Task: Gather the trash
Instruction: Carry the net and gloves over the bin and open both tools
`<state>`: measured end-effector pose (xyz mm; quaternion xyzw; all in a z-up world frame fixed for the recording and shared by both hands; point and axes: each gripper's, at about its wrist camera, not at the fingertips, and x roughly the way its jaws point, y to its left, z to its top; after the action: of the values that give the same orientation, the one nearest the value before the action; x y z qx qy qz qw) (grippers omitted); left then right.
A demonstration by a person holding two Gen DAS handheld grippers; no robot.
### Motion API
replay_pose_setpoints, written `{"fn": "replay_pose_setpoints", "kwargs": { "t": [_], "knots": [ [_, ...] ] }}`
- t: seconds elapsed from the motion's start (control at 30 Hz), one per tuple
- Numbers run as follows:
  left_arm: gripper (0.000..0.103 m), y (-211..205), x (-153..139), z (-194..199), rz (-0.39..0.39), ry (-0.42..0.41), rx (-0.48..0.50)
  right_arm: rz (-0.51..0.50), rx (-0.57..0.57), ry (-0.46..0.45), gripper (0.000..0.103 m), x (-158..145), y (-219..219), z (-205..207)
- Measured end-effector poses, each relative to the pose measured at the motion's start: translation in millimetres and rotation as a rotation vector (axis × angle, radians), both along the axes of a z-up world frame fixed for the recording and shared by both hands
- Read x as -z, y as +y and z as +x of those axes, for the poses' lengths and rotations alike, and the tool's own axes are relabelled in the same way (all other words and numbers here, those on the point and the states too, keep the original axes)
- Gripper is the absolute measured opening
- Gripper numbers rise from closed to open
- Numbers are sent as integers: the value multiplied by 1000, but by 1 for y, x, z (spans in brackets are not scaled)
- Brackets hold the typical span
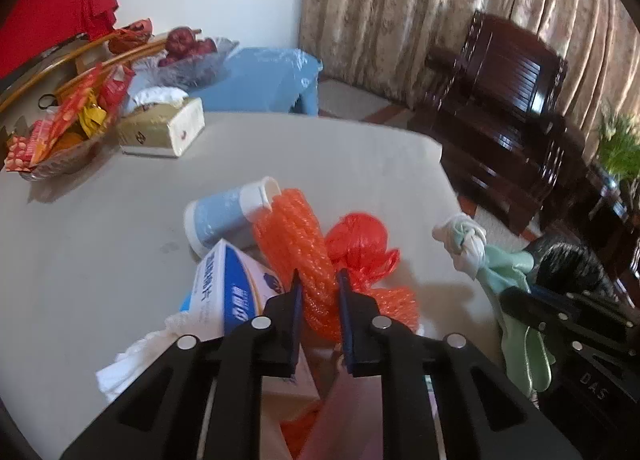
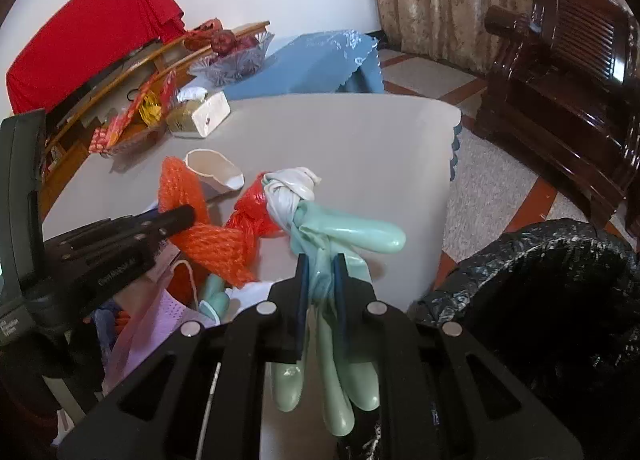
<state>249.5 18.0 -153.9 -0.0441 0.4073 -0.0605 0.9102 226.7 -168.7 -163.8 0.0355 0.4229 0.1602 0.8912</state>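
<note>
The left claw is clamped on a twisted orange foam fruit net, its blue-padded fingers pressing the net from both sides above the pale grey counter. Just ahead and to the right of that claw lies a knotted red plastic bag, touching the net. Ahead and to its left, a pale blue cylindrical bottle with a white cap lies on its side, the cap against the net's far end. Close on the left, a white and blue cardboard box leans tilted over crumpled white tissue. Far ahead to the left, a glass bowl of red and yellow snack packets stands beside a cream tissue box. The right claw is closed on a mint-green rubber glove whose cuff is knotted together with a white glove; the green glove fingers hang down below the claw, past the counter's edge. To the right of this claw and lower, a bin lined with a black plastic bag stands open on the floor. To its left, a lilac face mask lies by the net, with the left claw seen beyond it.
</note>
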Motion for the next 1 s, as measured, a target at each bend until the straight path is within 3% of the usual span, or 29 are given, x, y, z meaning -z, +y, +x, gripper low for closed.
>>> {"fn": "replay_pose_setpoints", "kwargs": {
  "t": [0.3,0.5,0.77,1.0],
  "knots": [
    [15,-7,-58,-26,-39,-133,48,51,42,-111,12,-41,-28,-27],
    [15,-66,-77,-38,-84,-155,213,17,141,-121,12,-50,-81,-56],
    [15,-181,-39,-55,-104,-59,478,-75,345,33,12,1,-179,-97],
    [16,-243,24,-57,-36,57,585,-64,441,157,16,50,-214,-117]
  ]
}}
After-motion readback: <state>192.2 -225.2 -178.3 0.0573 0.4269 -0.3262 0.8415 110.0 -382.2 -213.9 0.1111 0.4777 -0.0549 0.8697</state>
